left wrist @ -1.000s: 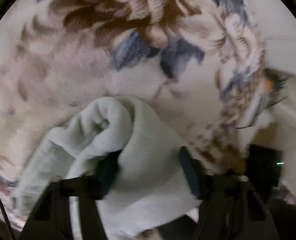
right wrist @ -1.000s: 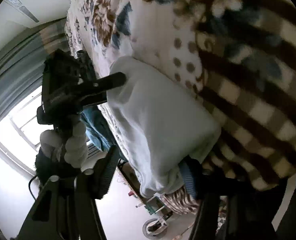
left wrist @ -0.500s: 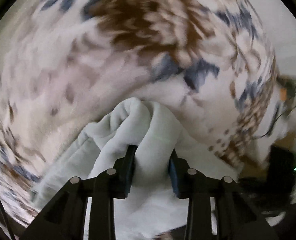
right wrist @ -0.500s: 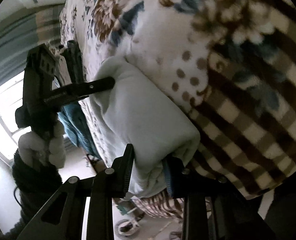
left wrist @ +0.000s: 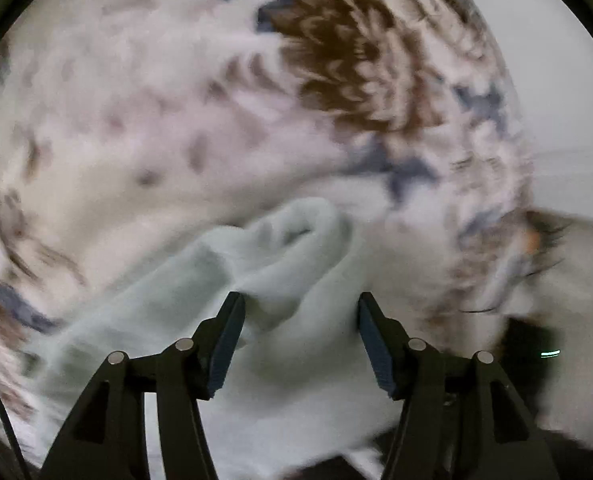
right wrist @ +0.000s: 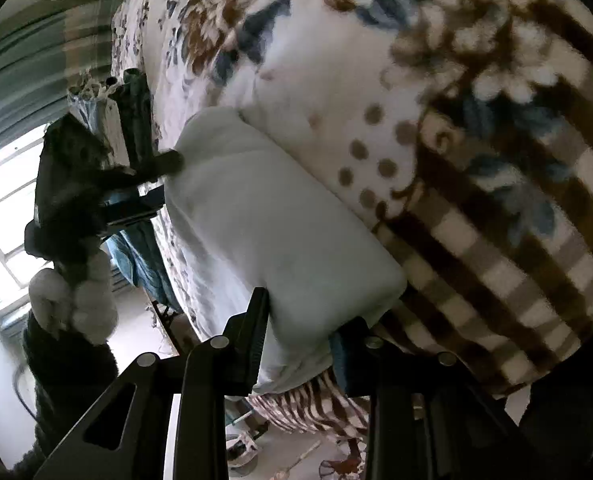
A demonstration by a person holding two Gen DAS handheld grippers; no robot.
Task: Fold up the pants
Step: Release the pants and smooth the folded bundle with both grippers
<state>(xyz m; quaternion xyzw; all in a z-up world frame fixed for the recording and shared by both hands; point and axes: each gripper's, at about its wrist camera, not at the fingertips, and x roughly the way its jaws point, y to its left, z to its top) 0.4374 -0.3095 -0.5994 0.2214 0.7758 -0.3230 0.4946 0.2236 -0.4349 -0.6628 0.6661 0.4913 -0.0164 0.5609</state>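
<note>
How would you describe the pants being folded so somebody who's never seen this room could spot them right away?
Find the bed covered by a plush blanket printed with brown and blue flowers, dots and stripes. Lying on it near the edge is a folded bundle, the pants, with the right gripper at its near end. It is the only plain, pale mint fabric there, with no pattern at all.

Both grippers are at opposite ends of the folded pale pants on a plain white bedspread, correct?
Not plain white: the bedspread is floral and striped in brown and blue, as the right wrist view shows. The left gripper and right gripper do sit at opposite ends of the pants.
</note>
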